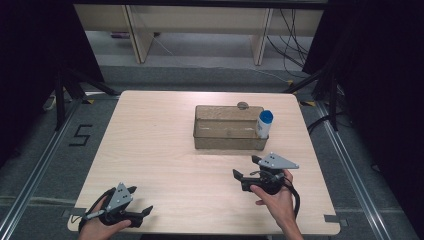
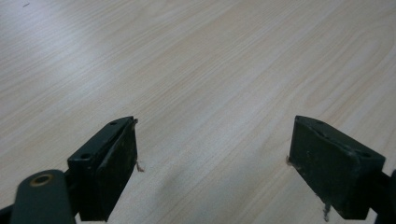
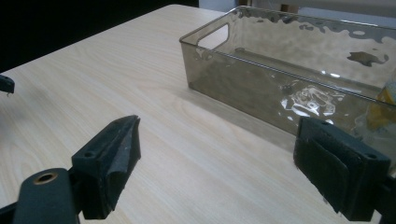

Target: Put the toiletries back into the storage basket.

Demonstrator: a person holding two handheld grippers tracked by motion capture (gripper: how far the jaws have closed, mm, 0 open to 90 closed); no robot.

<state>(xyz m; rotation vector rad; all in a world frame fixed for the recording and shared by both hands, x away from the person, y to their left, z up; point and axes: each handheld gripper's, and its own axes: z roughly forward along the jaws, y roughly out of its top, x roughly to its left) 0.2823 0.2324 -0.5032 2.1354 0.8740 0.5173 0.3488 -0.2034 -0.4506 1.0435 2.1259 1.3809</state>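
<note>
Right gripper (image 1: pixel 248 168), fingers wide and empty, hovers just near of the translucent bin (image 1: pixel 227 136); the blue-capped bottle (image 1: pixel 264 123) stands upright in its right end. Approach from above, clearing the near wall. Left gripper (image 1: pixel 140 200), wide, idles at the desk's (image 1: pixel 160 145) near-left corner.

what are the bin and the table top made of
The bin looks like smoky translucent plastic: its glossy, rippled walls show the far side through them. The table top looks like pale wood-grain laminate or veneer, matte, with fine straight streaks; which of the two, I cannot tell.
</note>
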